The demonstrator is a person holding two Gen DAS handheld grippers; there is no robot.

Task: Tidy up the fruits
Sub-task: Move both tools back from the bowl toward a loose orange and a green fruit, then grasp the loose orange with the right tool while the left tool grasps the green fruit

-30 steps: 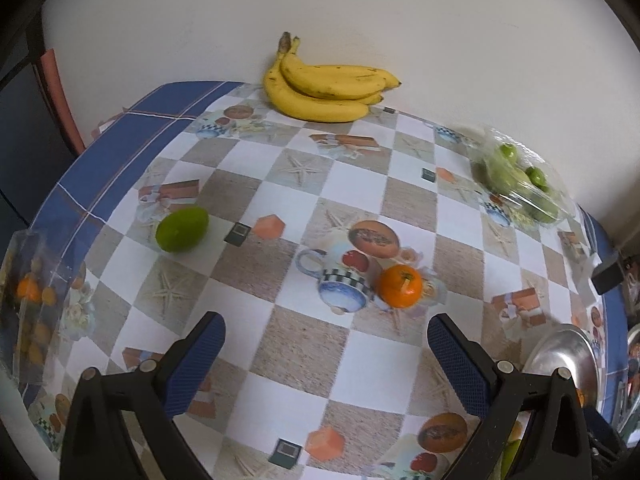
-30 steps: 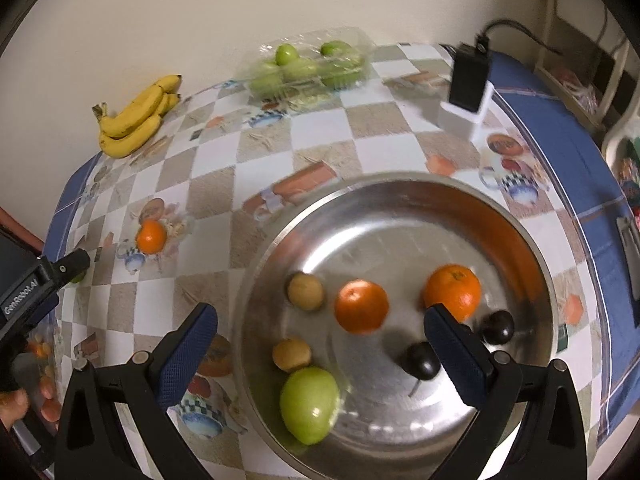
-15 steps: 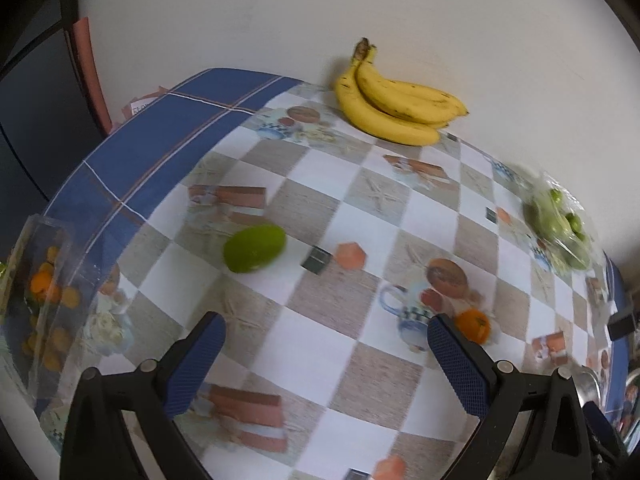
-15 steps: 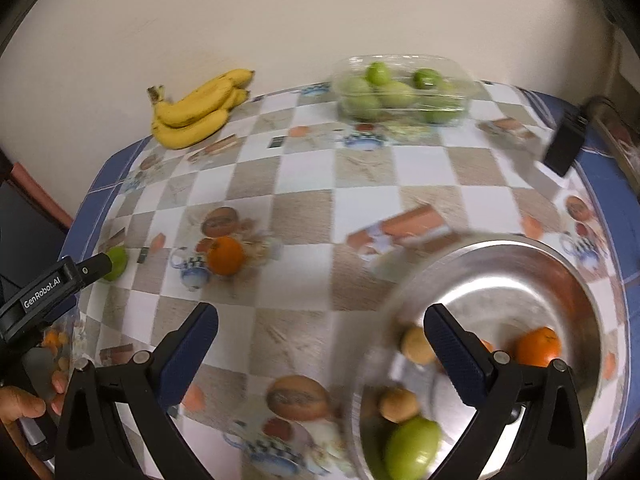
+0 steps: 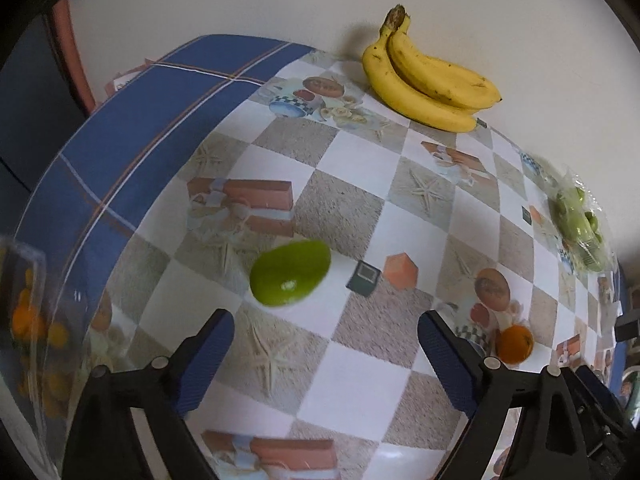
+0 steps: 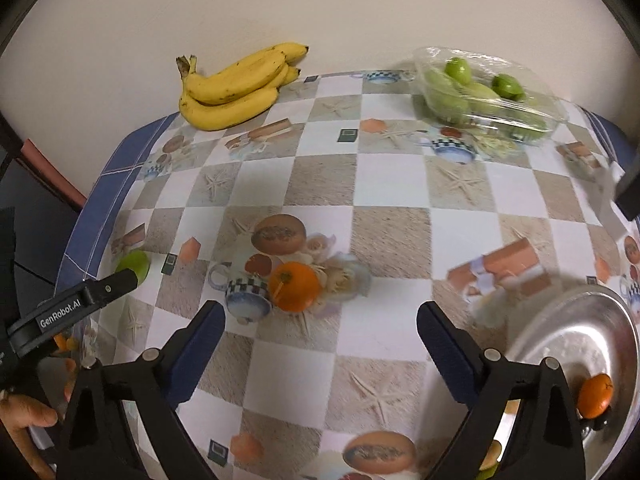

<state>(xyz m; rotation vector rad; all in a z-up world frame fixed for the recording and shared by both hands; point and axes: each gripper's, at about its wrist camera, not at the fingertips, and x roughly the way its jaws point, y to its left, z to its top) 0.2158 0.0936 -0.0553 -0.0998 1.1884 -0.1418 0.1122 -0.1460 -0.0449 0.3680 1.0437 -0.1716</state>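
A green mango [image 5: 290, 273] lies on the checkered tablecloth just ahead of my left gripper [image 5: 326, 344], which is open and empty. In the right wrist view the mango [image 6: 134, 264] shows partly behind the left gripper's finger. A loose orange [image 6: 294, 286] sits just ahead of my right gripper [image 6: 320, 340], which is open and empty; it also shows in the left wrist view [image 5: 514, 344]. A steel bowl [image 6: 560, 328] at the lower right holds an orange [image 6: 595, 395] and other fruit, mostly hidden.
A banana bunch [image 5: 430, 80] lies against the far wall [image 6: 236, 88]. A clear plastic pack of green fruit [image 6: 486, 94] sits at the back right. A clear box of small orange fruit [image 5: 28, 320] stands at the left table edge. A dark object [image 6: 630, 188] is at the right edge.
Both grippers swung left. The left one came closer to the green mango. The right one left the bowl, which slid to the lower right, and now faces the loose orange.
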